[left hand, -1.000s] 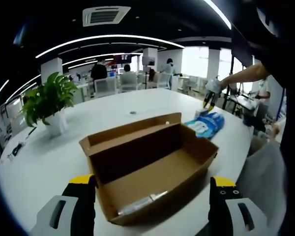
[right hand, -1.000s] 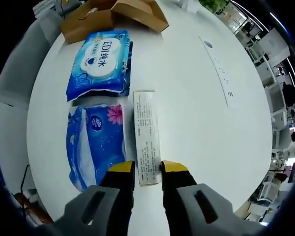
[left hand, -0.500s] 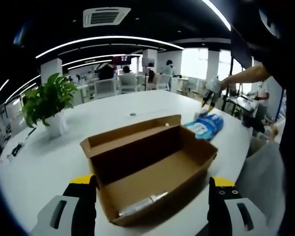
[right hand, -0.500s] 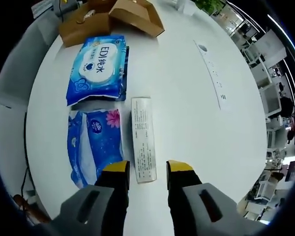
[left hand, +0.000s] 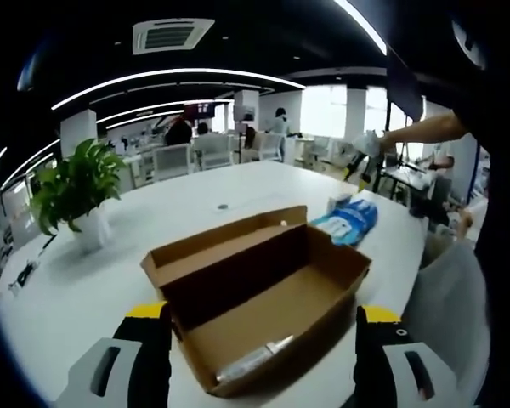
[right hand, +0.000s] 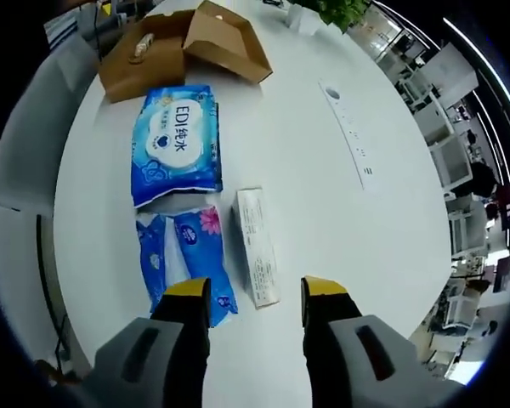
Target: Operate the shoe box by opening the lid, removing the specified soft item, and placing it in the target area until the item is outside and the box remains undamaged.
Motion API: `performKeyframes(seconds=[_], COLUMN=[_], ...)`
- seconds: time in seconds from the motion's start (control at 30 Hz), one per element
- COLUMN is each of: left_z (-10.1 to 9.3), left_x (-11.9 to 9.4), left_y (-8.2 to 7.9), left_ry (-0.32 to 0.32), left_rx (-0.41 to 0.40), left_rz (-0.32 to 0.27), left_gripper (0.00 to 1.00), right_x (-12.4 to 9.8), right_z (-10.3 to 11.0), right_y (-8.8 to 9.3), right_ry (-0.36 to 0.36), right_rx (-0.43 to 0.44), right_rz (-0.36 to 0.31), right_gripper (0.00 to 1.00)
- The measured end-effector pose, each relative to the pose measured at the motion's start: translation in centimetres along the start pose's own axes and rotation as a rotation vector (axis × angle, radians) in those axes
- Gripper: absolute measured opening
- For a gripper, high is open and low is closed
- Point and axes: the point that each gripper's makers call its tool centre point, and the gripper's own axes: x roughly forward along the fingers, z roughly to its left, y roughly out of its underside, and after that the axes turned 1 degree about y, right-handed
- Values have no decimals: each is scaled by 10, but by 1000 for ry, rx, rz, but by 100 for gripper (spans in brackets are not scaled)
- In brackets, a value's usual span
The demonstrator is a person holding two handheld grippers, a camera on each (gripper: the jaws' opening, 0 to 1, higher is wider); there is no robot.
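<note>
Matt brown cardboard shoe box (left hand: 263,293); glossy plastic wipes pack (right hand: 177,132); smooth white table (right hand: 323,204).

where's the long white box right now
In the right gripper view the white box lies on the table, beside the tissue pack, just ahead of the open right gripper.

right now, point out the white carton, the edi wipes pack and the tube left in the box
white carton (right hand: 257,246), right gripper view, middle of its printed top face
EDI wipes pack (right hand: 177,133), right gripper view, white label
tube (left hand: 253,360), left gripper view, mid-body on the box floor
</note>
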Motion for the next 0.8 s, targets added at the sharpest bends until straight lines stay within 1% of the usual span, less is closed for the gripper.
performKeyframes(seconds=[0.07,0.13,0.27,0.4,0.47,0.5,0.63,0.73,0.77,0.8], left_z=[4,7,8,10,11,11,11,17,20,17], left_x=[-1,-1,1,2,1,1,2,3,4,4], left_y=[0,-1,-4,-4,-4,-4,-11,-11,-11,-14], left_ry=[10,16,39,56,64,65,72,81,85,88], left_rx=[15,24,40,60,76,80,103,131,140,146], left_rz=[2,-3,-6,0,14,17,29,57,76,81], left_gripper=[88,88,87,85,82,80,78,73,72,72], right_x=[-5,-3,-13,-24,-30,-33,-40,-44,-46,-49], right_z=[5,6,11,16,22,27,40,48,54,61], right_y=[-5,-10,-13,-17,-23,-26,-33,-36,-40,-44], right_ry=[13,27,53,85,103,105,118,133,138,143], right_rx=[18,61,107,176,220,228,270,303,310,322], right_rz=[-11,-42,-75,-116,-144,-148,-179,-206,-212,-222], right_gripper=[43,45,48,52,55,57,63,67,69,70])
